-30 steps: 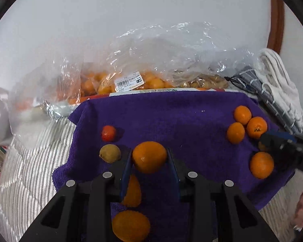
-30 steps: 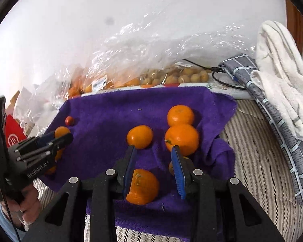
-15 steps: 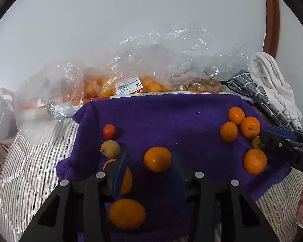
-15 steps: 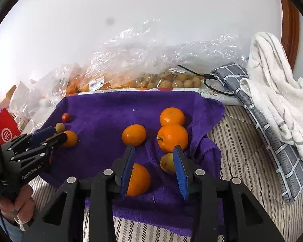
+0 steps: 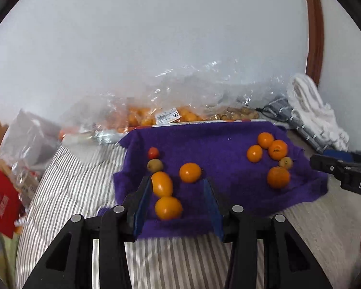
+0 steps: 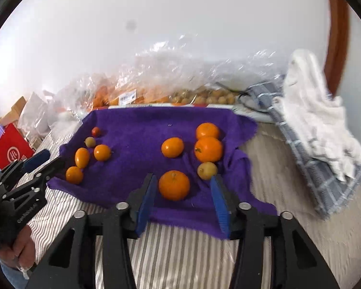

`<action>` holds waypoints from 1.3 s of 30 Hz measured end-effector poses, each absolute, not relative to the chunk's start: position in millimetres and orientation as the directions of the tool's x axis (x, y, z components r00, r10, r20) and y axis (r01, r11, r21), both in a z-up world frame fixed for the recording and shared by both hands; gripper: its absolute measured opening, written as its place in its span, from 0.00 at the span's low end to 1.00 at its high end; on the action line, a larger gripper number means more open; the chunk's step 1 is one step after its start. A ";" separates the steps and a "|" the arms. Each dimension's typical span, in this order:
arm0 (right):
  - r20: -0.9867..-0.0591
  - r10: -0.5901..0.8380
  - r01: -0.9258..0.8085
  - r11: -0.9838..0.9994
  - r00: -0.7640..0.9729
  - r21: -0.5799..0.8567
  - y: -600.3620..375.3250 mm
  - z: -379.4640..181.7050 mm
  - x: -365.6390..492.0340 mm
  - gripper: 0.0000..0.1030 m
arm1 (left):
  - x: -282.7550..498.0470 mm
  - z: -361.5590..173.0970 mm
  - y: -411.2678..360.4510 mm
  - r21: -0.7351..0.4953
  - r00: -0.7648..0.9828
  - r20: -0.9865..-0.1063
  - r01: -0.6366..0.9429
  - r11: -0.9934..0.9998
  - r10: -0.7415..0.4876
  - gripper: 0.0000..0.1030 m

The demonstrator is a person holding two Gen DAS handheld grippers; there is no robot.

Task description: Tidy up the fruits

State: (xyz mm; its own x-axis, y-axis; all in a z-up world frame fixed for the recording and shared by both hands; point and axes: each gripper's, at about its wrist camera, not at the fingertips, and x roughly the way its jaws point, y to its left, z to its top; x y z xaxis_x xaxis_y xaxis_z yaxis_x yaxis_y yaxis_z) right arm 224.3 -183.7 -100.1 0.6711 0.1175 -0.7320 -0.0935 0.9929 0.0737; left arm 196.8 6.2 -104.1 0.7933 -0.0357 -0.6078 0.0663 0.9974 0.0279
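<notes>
Step in hand, as judged: sorting loose fruit into groups on the rumpled purple terry towel (image 6: 137, 130). Both tongs are released and carry nothing.

Left gripper (image 5: 178, 197): jaws spread, hovering low over the towel's near edge. Two oval orange kumquat-like fruits sit in its span, one near (image 5: 168, 207) and one at 11 o'clock of it (image 5: 161, 184). A round orange mandarin (image 5: 190, 172) lies just beyond the tips.

Right gripper (image 6: 180, 198): jaws spread, a large round orange mandarin (image 6: 174, 185) lying between the tips but apart from both pads. A small yellow-green round fruit (image 6: 207, 170) sits just off the right fingertip.

Count, right wrist view:
- left group, 9 o'clock side of towel: 3 orange fruits, 1 small yellow-green fruit (image 6: 90, 141), 1 small red fruit (image 6: 96, 131).
- right group, 3 o'clock side: 4 mandarins, 1 yellow-green fruit.
- total 10 pieces loose on the towel.

Behind, at 12 o'clock: crinkled clear plastic bags (image 6: 170, 82) with more fruit, not countable.

Next move, as judged: the odd yellow-green fruit in the right group wants joining its like. That calls for a narrow, centred closure, since a round fruit on soft pile may roll.
</notes>
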 end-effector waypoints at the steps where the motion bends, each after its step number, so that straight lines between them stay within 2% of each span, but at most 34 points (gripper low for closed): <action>1: -0.726 0.116 -0.084 0.993 0.678 0.080 -185.2 -94.5 215.3 0.50 | 187.3 -97.9 9.2 0.014 0.797 -0.603 0.052 0.999 -0.033 0.42; 4: -0.729 0.067 -0.029 0.998 0.682 0.064 -188.7 -82.8 192.7 0.53 | 163.1 -84.1 11.0 0.044 0.812 -0.583 0.000 0.999 0.026 0.46; 10: -0.709 0.015 0.015 0.999 0.705 0.036 -189.1 -63.8 140.1 0.53 | 108.3 -59.0 7.3 0.076 0.837 -0.545 -0.011 0.997 0.051 0.54; 15: -0.661 0.005 0.035 0.998 0.750 0.046 -192.6 -47.4 89.7 0.83 | 73.4 -46.0 -1.4 0.061 0.841 -0.540 0.035 0.998 0.004 0.64; 17: -0.645 0.017 0.024 0.998 0.764 0.055 -193.5 -41.2 71.4 0.86 | 63.5 -40.9 -2.2 0.051 0.844 -0.537 0.046 0.998 -0.012 0.70; 21: -0.625 -0.011 0.017 1.000 0.780 0.004 -190.0 -30.7 44.6 0.94 | 46.9 -30.8 1.2 0.010 0.851 -0.525 0.040 0.999 -0.029 0.73; 26: -0.611 0.002 -0.001 1.000 0.791 0.002 -188.8 -27.4 25.0 0.96 | 32.3 -26.0 7.7 -0.064 0.854 -0.516 0.038 0.997 -0.066 0.75; 39: -0.606 -0.026 0.028 1.000 0.795 -0.006 -198.2 -28.6 15.6 0.97 | 22.6 -30.8 7.5 -0.060 0.853 -0.520 0.013 0.998 -0.042 0.76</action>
